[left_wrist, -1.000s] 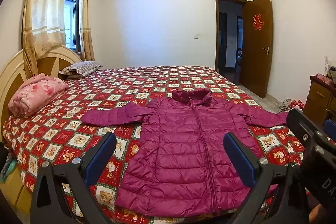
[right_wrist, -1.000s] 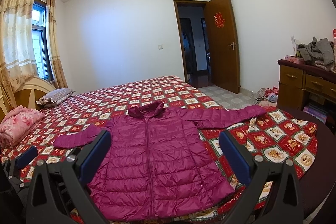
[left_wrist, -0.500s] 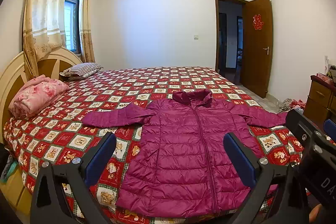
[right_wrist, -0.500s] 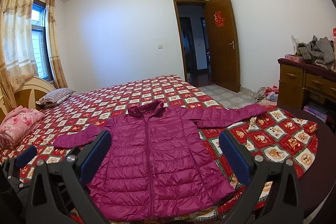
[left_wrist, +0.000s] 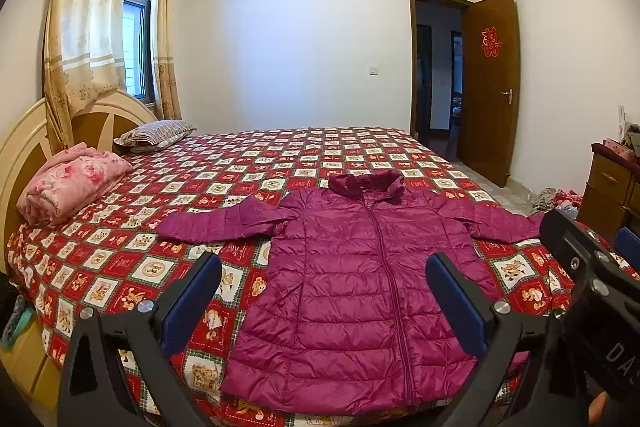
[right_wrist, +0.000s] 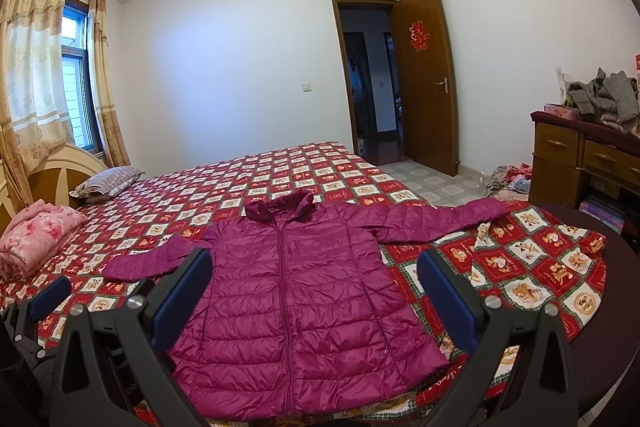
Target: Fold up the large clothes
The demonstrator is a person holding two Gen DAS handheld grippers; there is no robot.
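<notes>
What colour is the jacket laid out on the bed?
The jacket is magenta purple, quilted; the right wrist view shows it best.

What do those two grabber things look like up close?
Both the left gripper and the right gripper have black angular plastic arms with silver bolts. Their fingers carry flat dark blue pads. White letters mark the right gripper's black body.

A red double-happiness paper sign (left_wrist: pixel 492 42) is stuck on the open brown door (left_wrist: pixel 489 131); the white letters "DA" (left_wrist: pixel 618 359) show on the right gripper's black body, the rest cut off
</notes>
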